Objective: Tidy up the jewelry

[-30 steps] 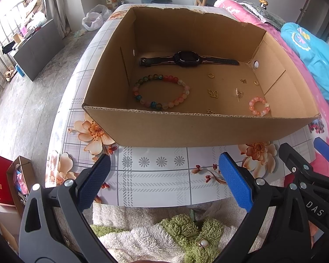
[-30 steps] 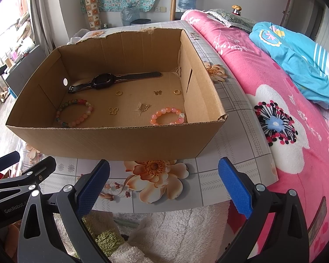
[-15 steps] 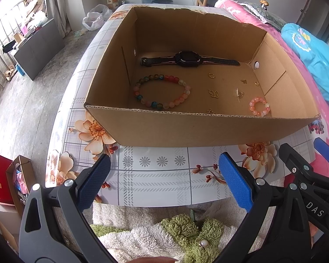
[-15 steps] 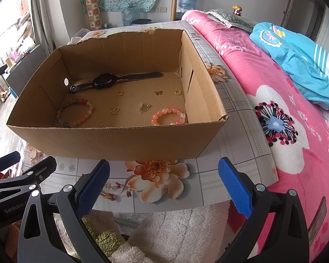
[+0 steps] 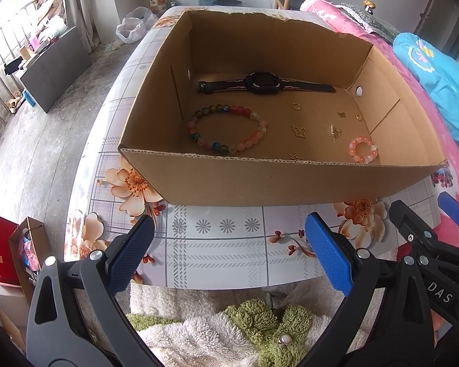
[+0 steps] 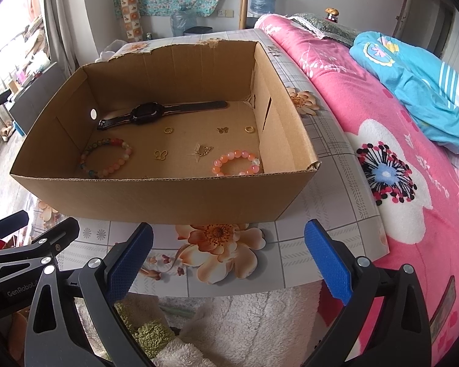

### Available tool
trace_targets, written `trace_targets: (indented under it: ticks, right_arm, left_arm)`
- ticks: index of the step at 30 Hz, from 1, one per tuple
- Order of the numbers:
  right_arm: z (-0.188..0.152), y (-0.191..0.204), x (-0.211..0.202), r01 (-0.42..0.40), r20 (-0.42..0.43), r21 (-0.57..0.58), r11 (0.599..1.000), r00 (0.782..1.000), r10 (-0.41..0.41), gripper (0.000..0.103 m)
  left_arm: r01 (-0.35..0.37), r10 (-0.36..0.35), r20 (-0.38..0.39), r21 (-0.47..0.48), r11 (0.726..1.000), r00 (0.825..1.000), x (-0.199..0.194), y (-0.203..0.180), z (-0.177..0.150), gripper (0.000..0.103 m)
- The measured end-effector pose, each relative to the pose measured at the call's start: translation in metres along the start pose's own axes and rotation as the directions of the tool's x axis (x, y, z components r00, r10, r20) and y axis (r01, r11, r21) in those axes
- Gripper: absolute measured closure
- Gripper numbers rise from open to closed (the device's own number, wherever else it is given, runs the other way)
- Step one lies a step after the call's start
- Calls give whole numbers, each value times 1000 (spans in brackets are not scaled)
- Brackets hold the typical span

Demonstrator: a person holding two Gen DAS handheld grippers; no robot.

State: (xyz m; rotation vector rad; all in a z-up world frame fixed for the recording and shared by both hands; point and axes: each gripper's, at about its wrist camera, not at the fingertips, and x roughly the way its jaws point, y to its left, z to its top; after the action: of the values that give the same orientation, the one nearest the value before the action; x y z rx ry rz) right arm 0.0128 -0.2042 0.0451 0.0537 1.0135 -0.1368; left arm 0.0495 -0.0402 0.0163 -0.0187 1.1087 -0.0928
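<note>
A bedroom is framing the scene: a pink floral bed (image 6: 382, 116) is lying along the right edge of the table (image 5: 217, 250), which is wearing a flower-print cover. An open cardboard box (image 5: 260, 183) is occupying most of the tabletop and is holding all the jewelry. A black watch (image 5: 263, 84) is lying along the box's far wall, a multicolour bead bracelet (image 5: 226, 128) is sitting toward its left wall, a small pink bracelet (image 6: 235, 165) toward its near right corner, and gold charms (image 5: 300, 131) are scattered between. The left gripper (image 5: 229, 257) and right gripper (image 6: 229, 260) are hovering over the table's near edge, jaws apart and holding nothing. Judged step: sorting has not begun. The next move is calling for reaching over the box's near wall and choosing one piece.
</note>
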Motion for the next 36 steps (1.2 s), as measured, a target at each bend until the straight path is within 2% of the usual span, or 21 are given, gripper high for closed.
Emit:
trace_targets:
  ticks: [36]
  right_arm:
    - [-1, -3, 2, -5, -6, 3, 1000, 1000, 5, 7]
  left_arm:
    - [-11, 11, -8, -9, 1000, 1000, 3, -5, -2, 8]
